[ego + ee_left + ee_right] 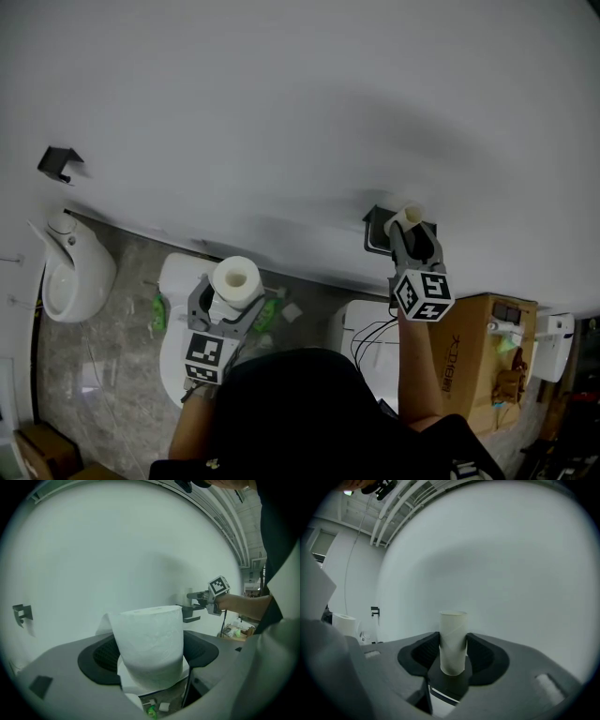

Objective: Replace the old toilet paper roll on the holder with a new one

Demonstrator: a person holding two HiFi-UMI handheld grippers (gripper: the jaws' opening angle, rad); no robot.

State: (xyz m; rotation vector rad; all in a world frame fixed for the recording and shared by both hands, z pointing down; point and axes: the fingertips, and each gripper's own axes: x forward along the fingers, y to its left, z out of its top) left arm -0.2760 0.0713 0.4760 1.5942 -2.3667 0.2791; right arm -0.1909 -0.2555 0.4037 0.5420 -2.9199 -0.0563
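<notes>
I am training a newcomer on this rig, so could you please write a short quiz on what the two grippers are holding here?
1. True or false: the left gripper is open and empty.
2. What stands between the jaws of the right gripper? A) a sponge B) a bare cardboard tube C) nothing
3. Fill in: the black holder is fixed to the white ____.
Key: 1 false, it is shut on the full toilet paper roll; 2 B; 3 wall.
</notes>
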